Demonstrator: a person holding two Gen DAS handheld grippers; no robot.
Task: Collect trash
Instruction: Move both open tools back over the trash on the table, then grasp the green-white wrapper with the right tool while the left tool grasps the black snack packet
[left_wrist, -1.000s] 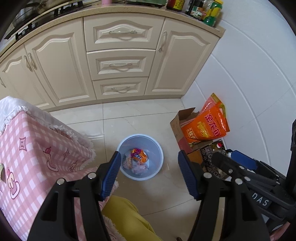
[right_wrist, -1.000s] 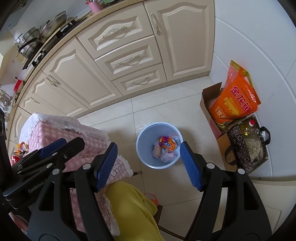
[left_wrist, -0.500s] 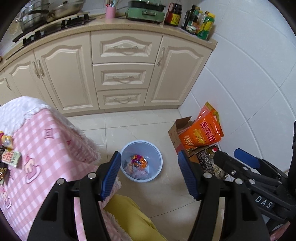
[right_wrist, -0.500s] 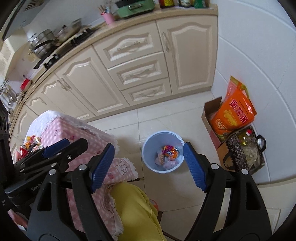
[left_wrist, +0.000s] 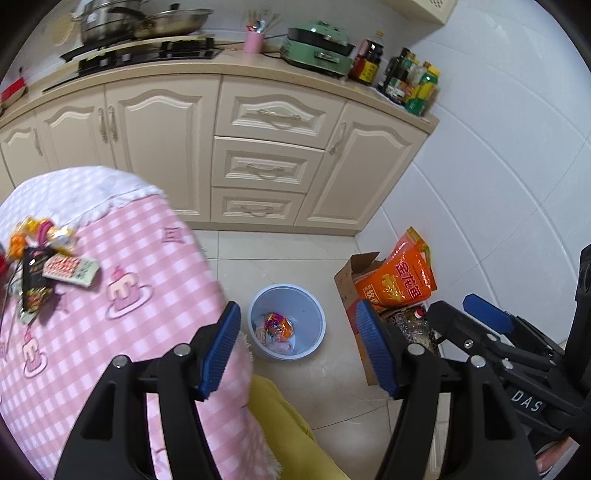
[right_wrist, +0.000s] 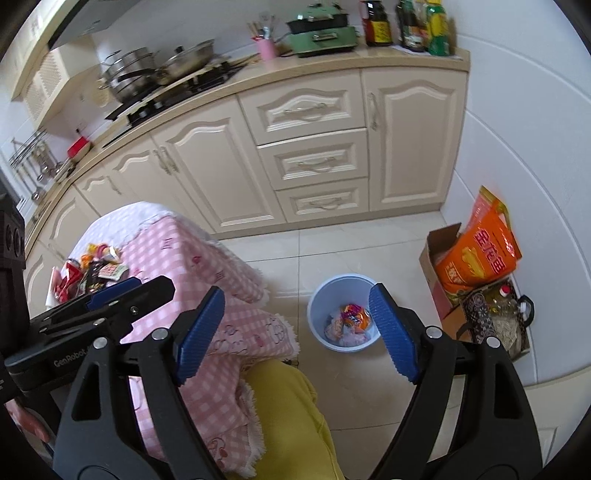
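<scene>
A pale blue bin (left_wrist: 317, 314) (right_wrist: 321, 295) stands on the tiled floor with crumpled wrappers (left_wrist: 277, 326) (right_wrist: 352, 317) inside. Both grippers hang high above it with nothing between their blue pads. My left gripper (left_wrist: 297, 349) is open. The jaws of my right gripper (right_wrist: 297, 334) are opening, and it also shows at the right edge of the left wrist view. A heap of snack wrappers (left_wrist: 48, 260) (right_wrist: 92, 269) lies on the pink checked tablecloth (left_wrist: 140, 295) (right_wrist: 192, 254) at the left.
Cream kitchen cabinets (left_wrist: 258, 162) line the back, with pots, a pink cup and bottles on the counter. By the white wall at the right stand a cardboard box (left_wrist: 354, 280) with an orange bag (right_wrist: 480, 254) and a dark patterned bag (right_wrist: 495, 321). A yellow trouser leg (right_wrist: 288, 406) shows below.
Both grippers have risen and pulled back from the bin, which looks smaller now. The tabletop with its wrappers and the counter have come into view. The right jaws have spread wider.
</scene>
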